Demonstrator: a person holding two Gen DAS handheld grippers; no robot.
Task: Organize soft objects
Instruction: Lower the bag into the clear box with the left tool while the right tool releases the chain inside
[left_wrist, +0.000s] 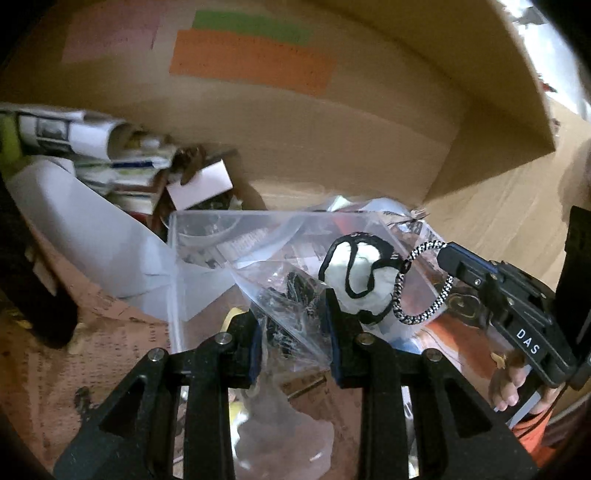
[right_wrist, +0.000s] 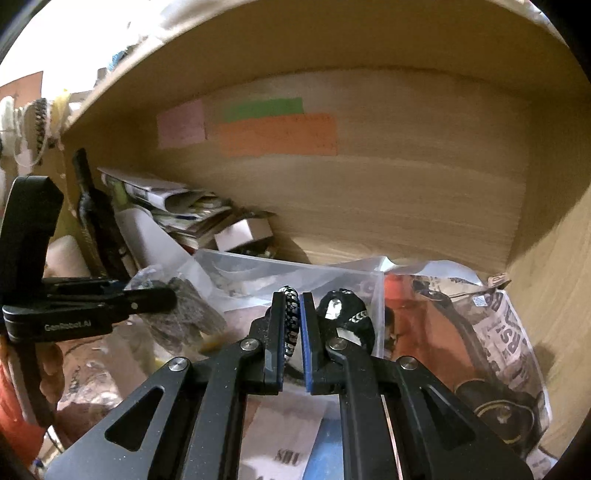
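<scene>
Pinching the speckled cord loop (left_wrist: 424, 284) firmly, the right gripper (right_wrist: 294, 328) dangles the white pouch (left_wrist: 360, 275) over the clear bag (left_wrist: 280, 291); the left gripper (left_wrist: 291, 325) clamps that bag's edge, best held taut while lowering slowly.

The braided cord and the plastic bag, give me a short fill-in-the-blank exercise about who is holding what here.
1. The black-and-white braided cord is pinched by the ____ gripper.
2. The left gripper is shut on a clear ____ bag.
3. The cord loops from a white ball wrapped in ____ netting.
4. On the wooden back panel, the orange paper label sits just below a ____ one.

Missing words: right; plastic; black; green
</scene>
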